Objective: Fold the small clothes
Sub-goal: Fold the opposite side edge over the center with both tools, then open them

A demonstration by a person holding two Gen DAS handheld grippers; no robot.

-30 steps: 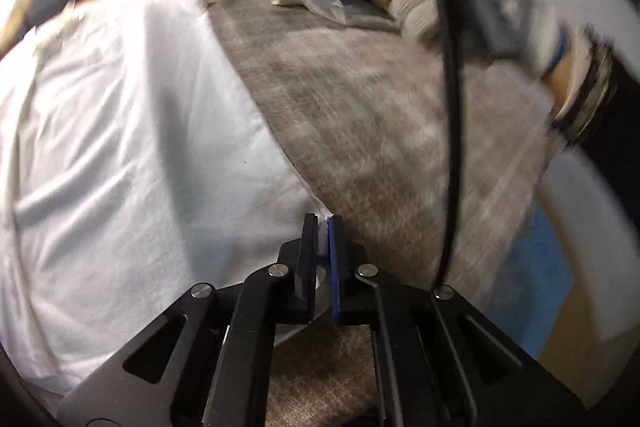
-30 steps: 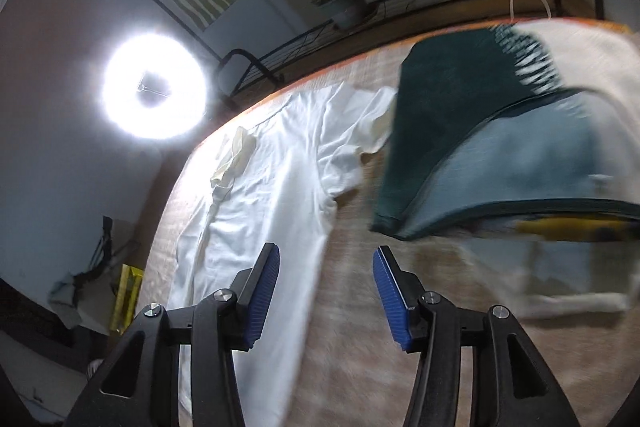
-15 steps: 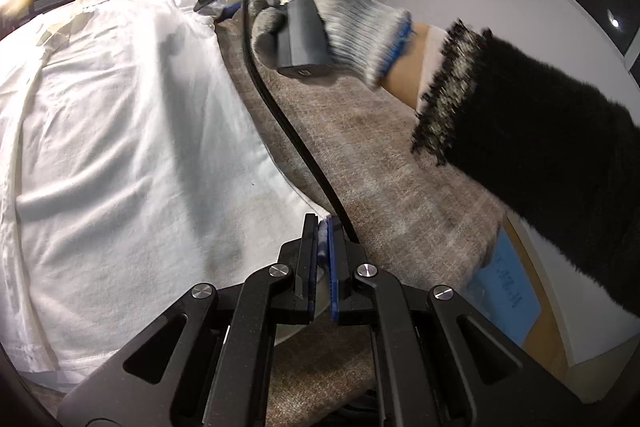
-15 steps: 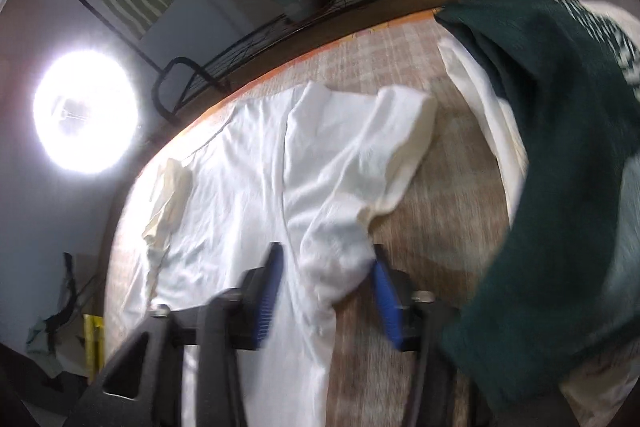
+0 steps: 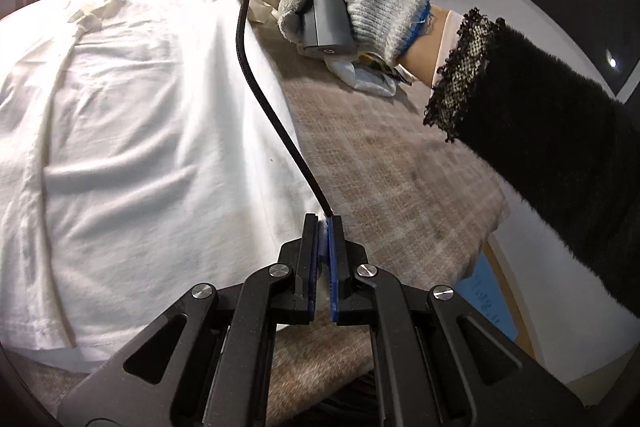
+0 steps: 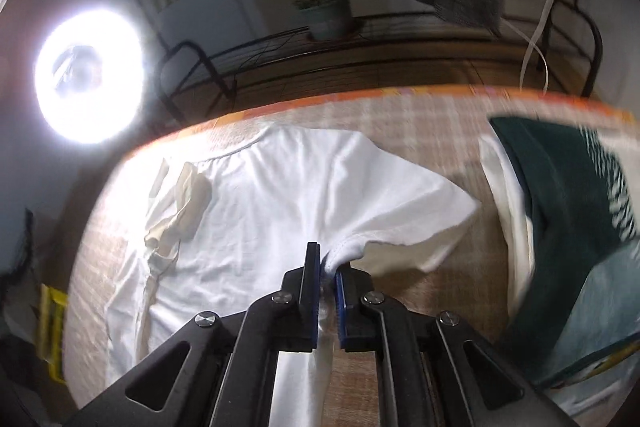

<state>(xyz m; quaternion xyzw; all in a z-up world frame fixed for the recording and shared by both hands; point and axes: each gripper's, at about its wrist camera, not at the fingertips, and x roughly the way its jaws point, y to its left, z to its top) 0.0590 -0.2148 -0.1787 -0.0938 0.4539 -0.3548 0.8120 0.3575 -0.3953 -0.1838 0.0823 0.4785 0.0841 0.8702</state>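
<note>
White shirt (image 6: 256,211) flat on cloth; left fingers (image 5: 310,247) pinch hem corner, right fingers (image 6: 312,275) pinch underarm edge.

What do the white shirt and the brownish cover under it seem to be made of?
White shirt: looks like thin, matte cotton knit; it creases softly and bunches where the jaws pinch it.
Brownish cover: seems a coarser woven cloth with a faint check pattern and slightly fuzzy surface. Exact fibres cannot be told.

No readable text anywhere; faint writing on blue sheet (image 5: 486,311) at table edge, illegible.
</note>
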